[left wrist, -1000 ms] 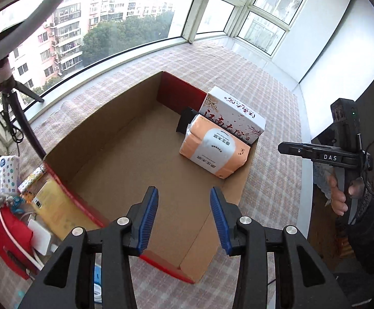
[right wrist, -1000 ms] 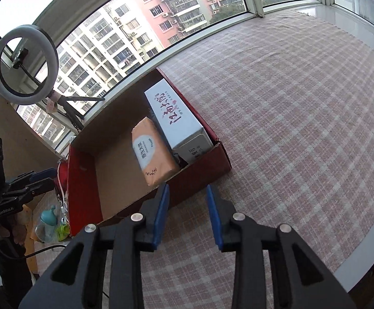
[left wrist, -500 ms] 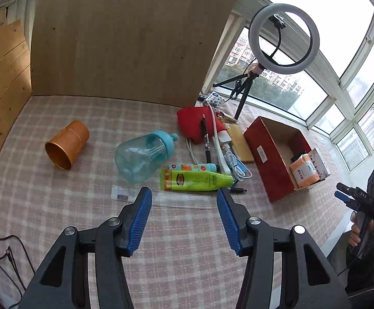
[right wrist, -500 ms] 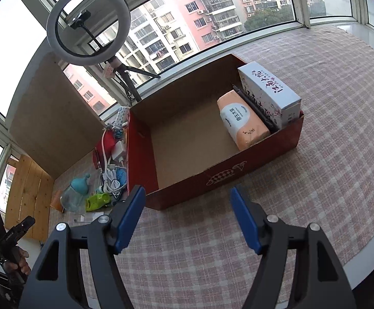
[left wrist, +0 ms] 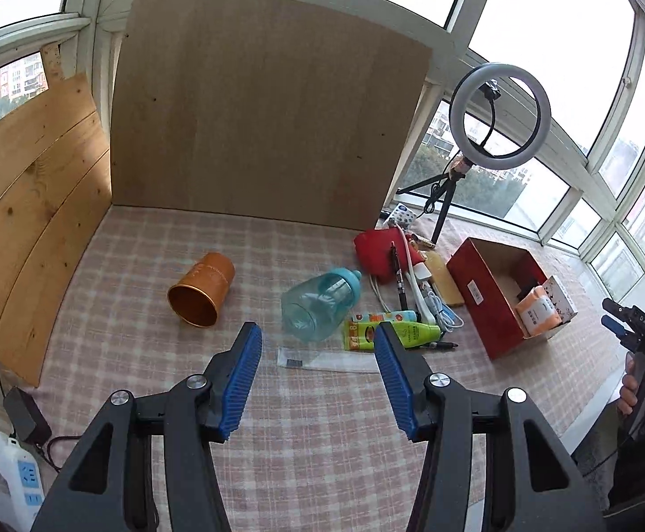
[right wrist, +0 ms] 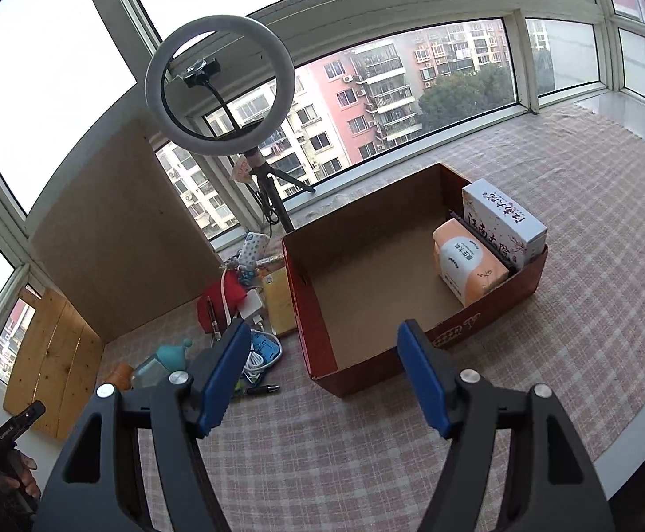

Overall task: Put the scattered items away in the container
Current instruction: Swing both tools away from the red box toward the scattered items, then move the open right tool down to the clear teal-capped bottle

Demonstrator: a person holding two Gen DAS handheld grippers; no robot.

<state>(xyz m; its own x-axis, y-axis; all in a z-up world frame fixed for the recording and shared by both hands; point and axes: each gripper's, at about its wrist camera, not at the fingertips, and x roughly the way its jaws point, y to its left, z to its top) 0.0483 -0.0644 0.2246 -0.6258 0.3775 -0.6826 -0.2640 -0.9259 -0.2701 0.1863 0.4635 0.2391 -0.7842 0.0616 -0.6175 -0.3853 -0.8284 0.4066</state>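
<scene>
A red cardboard box stands on the checked cloth, holding an orange tissue pack and a white carton at its right end; it also shows in the left wrist view. Scattered left of it lie an orange cup on its side, a clear teal-capped bottle, a green tube, a flat clear packet, pens, cables and a red pouch. My left gripper is open and empty, held above the cloth short of the bottle. My right gripper is open and empty before the box's near corner.
A ring light on a tripod stands behind the clutter by the window. Wooden boards wall the back and left. A power strip and adapter lie at the left edge. The cloth ends at a ledge on the right.
Both grippers have pulled back and away from the box. The left swung from over the box to face the scattered items. The right gripper's jaws have opened wide.
</scene>
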